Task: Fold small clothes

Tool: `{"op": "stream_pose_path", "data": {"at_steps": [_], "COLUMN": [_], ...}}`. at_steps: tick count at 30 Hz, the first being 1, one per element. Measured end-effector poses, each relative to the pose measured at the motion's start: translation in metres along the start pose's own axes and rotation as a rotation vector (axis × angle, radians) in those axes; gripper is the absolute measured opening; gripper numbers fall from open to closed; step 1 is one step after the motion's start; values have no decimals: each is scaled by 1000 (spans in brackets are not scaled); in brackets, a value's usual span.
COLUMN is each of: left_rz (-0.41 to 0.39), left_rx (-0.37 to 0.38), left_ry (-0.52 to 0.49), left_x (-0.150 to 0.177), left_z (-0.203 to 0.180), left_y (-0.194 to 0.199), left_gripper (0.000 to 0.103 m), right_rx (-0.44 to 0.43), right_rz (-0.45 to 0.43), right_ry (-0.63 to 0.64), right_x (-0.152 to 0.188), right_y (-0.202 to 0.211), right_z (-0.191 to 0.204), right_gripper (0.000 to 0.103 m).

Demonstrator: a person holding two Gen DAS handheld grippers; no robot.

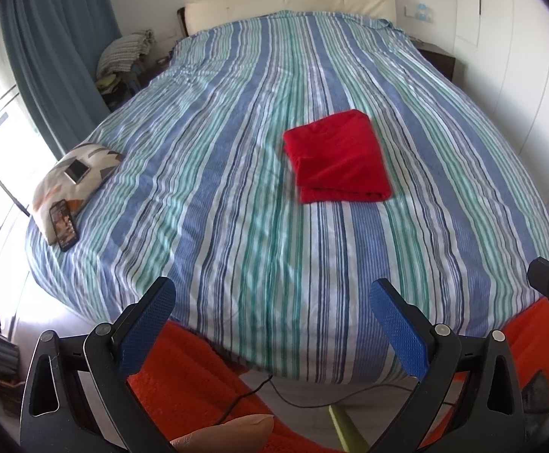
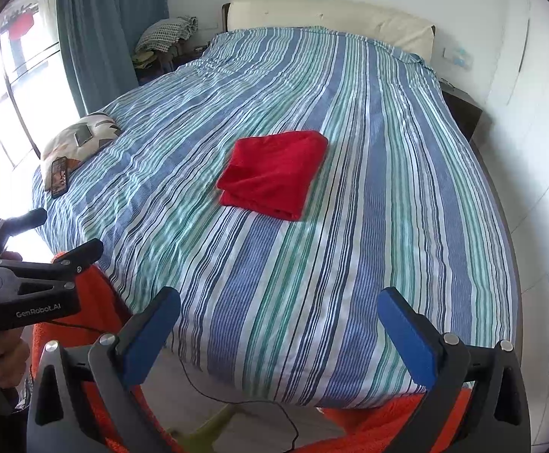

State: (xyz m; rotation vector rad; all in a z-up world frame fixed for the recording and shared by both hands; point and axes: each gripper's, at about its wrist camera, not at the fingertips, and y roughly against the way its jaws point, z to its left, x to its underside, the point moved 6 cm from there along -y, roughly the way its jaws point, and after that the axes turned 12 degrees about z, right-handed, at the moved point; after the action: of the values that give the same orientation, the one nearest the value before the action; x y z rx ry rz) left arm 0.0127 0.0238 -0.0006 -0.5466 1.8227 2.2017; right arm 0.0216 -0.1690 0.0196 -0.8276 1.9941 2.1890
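1. The left gripper (image 1: pixel 272 304) and right gripper (image 2: pixel 279 311) hang at the foot of the bed (image 1: pixel 236 226), jaws wide apart and holding nothing.
2. An orange rug (image 1: pixel 183 370) and a black cable (image 2: pixel 236 402) lie on the floor beneath them.
3. A folded red cloth (image 1: pixel 338 158) rests mid-bed on the striped cover.
4. At the bed's left edge, a cushion (image 1: pixel 74 177) carries two phones (image 1: pixel 62 224).
5. A cream headboard (image 1: pixel 293 2) stands farthest off.
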Motion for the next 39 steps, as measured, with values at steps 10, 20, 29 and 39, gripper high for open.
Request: {"op": "stream_pose_path", "data": {"at_steps": [10,20,29,39], "left_rz": [12,20,14,14], "left_rx": [20,41,60,62], "left_ry": [2,5,4,0], "left_x": [-1,-1,-1,0], "left_z": [-1,-2,-3,-5], "left_y": [0,0,3,4], "left_gripper": [103,103,103,103], "right_rx": [-3,-14,-18,-22], "right_rz": [0,-5,-13,-13], "right_ry": [-7,-8,-5,-4], "right_x": [0,-1,-1,-1], "right_y": [0,1,4,5], "right_z": [-1,0,2,2], "right_gripper": [103,103,103,103]}}
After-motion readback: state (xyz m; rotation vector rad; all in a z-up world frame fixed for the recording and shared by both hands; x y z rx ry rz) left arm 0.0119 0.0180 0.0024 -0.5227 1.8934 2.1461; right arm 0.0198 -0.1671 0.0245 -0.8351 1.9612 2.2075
